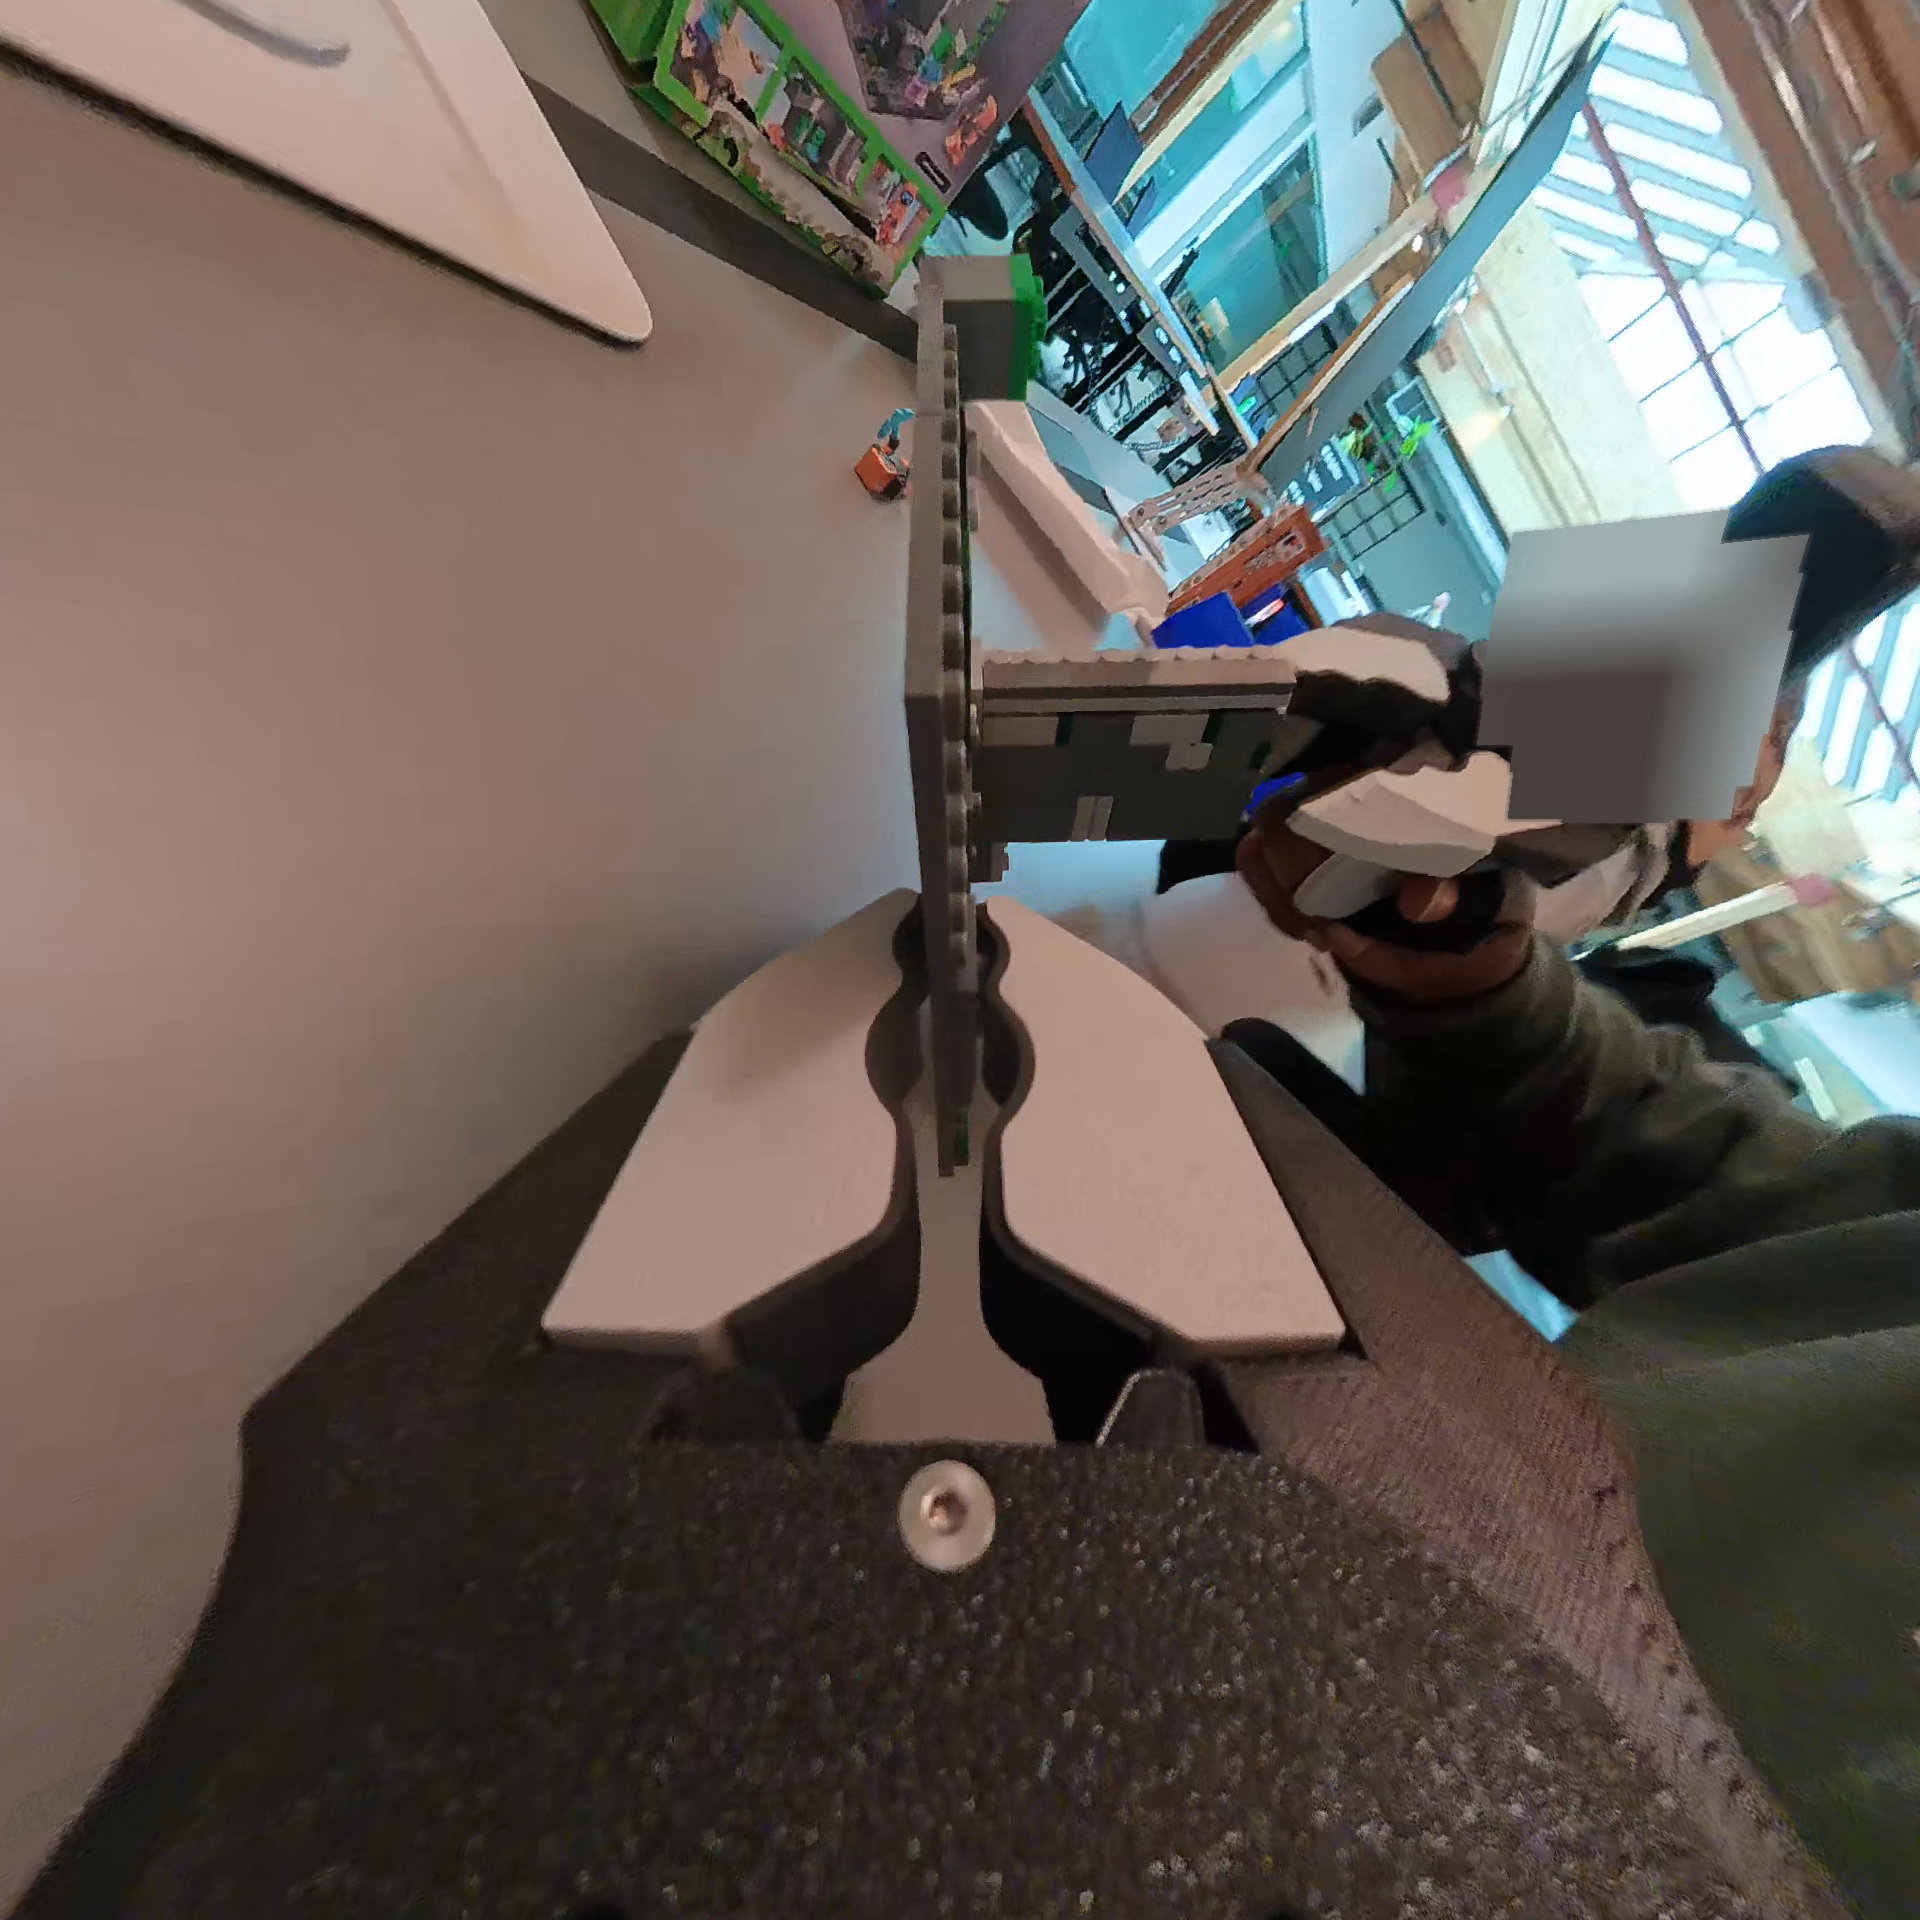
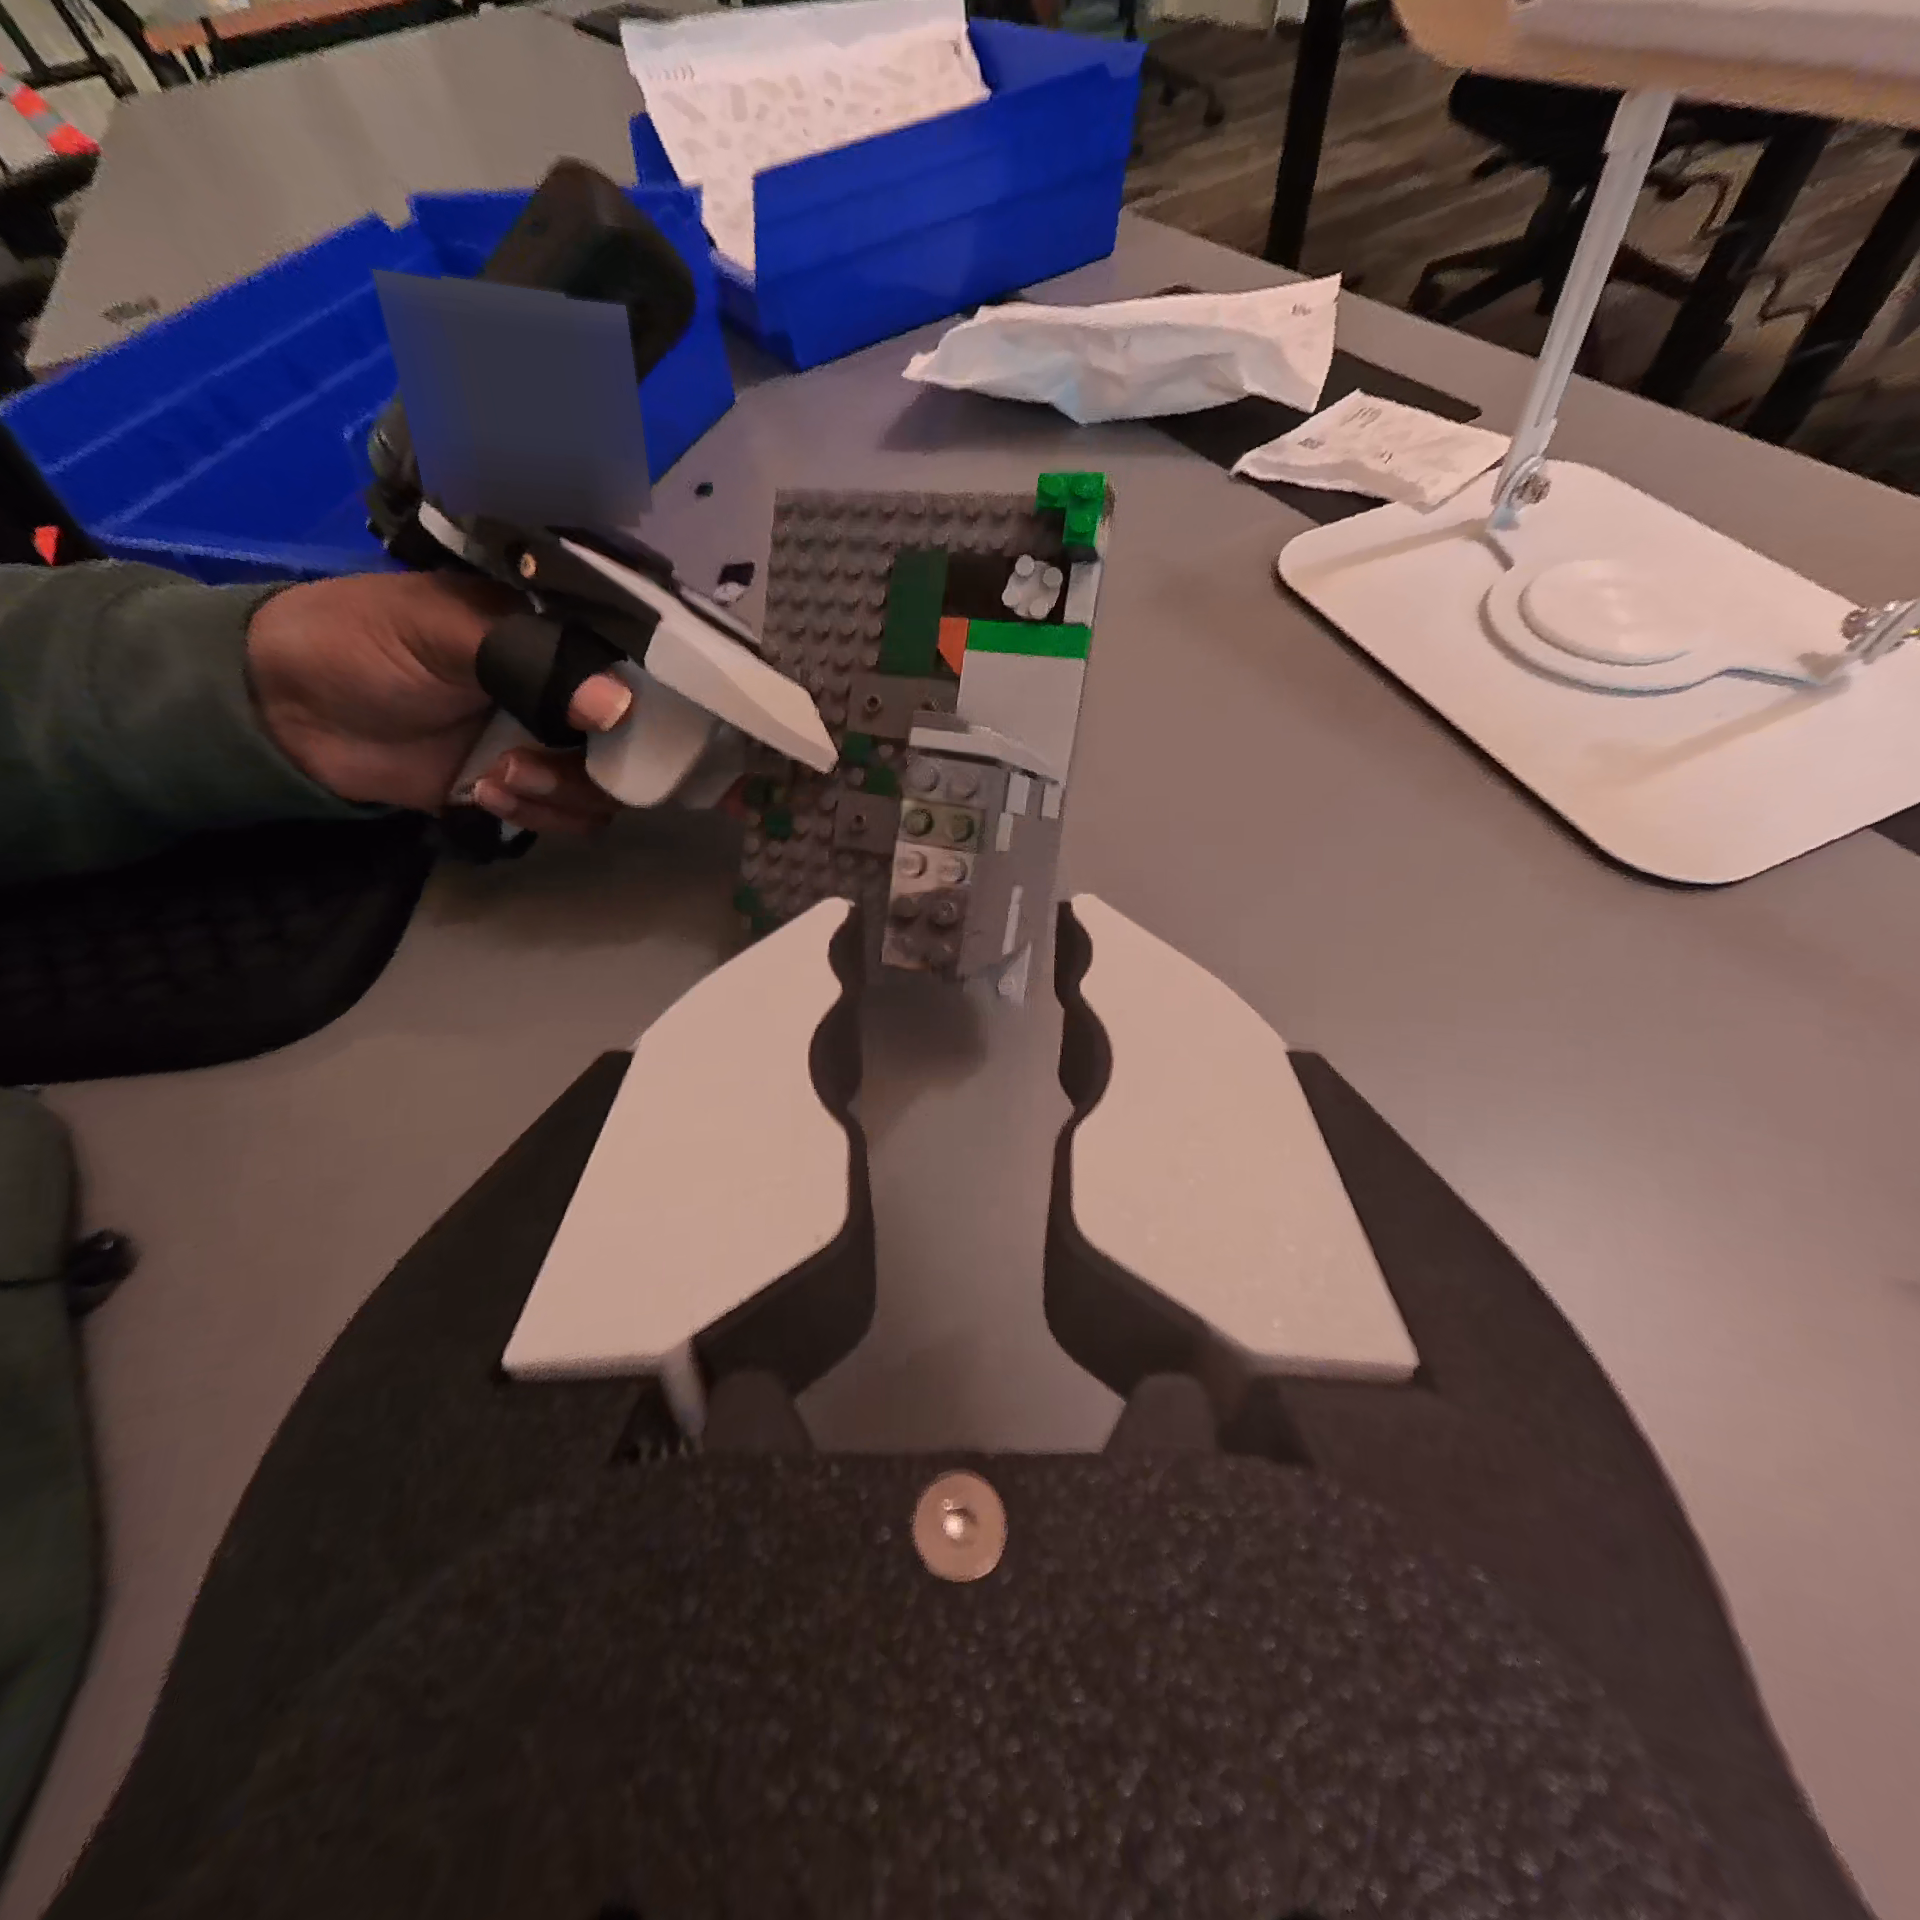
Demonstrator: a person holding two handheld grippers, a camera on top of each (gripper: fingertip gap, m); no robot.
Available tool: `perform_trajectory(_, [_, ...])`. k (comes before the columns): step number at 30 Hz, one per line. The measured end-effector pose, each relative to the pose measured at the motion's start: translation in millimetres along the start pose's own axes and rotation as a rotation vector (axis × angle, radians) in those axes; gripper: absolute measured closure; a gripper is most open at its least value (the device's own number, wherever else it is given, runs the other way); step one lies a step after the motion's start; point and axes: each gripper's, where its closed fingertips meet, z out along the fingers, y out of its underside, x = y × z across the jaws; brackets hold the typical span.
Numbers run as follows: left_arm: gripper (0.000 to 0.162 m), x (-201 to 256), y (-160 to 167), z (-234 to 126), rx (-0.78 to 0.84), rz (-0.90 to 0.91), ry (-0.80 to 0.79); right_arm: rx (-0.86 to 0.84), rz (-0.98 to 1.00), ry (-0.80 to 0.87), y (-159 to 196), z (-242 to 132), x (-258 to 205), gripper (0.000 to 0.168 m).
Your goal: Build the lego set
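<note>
While clamping baseplate [image 1: 940, 727], left claw [image 1: 951, 935] sideways.

Ahead and to the left of the right gripper, two blue plastic bins [image 2: 260, 416] sit side by side on the grey table [image 2: 1351, 1039]; the farther bin [image 2: 935, 229] holds a white printed paper bag [image 2: 800, 94]. Just beyond the gripper's tips and a little right lies a crumpled white paper bag [image 2: 1132, 348], with a smaller flat white packet [image 2: 1371, 447] beside it. Farther right stands a white lamp base [image 2: 1621, 665] with a slanted white arm [image 2: 1590, 260]. In the left wrist view, a green-framed printed box [image 1: 790, 125] lies at the table's far edge, ahead of that gripper, and a small orange figure [image 1: 881, 470] stands near it.
</note>
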Motion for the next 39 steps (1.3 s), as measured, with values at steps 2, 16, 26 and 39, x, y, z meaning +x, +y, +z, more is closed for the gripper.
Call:
perform_trajectory(2, [0.156,1,-3,-5,-0.006,0.078,-0.015,-0.051,0.007,-0.034,4,-4,-2,0.133])
perform_trajectory(16, [0.156,16,-4,-16,-0.063,0.371,-0.03,-0.188,0.774,-0.573,22,-6,-46,0.113])
perform_trajectory(26, [0.156,25,-1,-20,-0.081,0.508,-0.044,-0.202,0.996,-0.724,21,13,-60,0.087])
perform_trajectory(39, [0.156,38,-1,-21,-0.085,0.713,-0.119,-0.192,1.088,-0.759,21,24,-69,0.101])
